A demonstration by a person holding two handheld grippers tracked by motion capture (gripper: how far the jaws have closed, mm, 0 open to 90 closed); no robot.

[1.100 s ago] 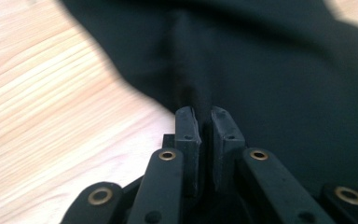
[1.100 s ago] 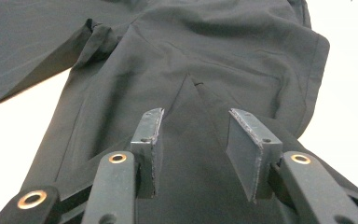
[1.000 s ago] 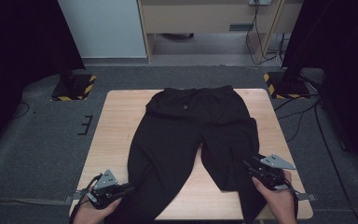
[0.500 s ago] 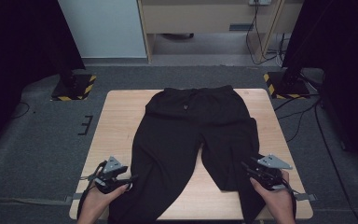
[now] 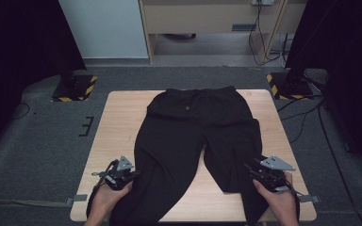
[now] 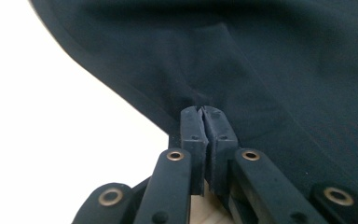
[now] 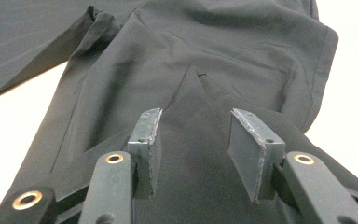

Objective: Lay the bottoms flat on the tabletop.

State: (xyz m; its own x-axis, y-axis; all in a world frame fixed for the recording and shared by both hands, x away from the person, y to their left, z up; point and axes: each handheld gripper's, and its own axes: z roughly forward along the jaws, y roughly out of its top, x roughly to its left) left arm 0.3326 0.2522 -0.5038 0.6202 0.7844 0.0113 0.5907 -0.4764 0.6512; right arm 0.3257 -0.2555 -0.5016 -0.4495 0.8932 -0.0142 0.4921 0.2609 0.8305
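On the wooden table (image 5: 122,122): one pair of black trousers (image 5: 193,136), waistband at the far edge, both leg ends cut off below frame. Left gripper (image 6: 204,112) just clamped on left leg's outer edge; right gripper (image 7: 193,140) half-open over right leg, pinching nothing.

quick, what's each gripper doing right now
Left gripper: just closed, shut on the edge of the black trousers.
Right gripper: open over the other trouser leg, fabric between the jaws but not pinched.
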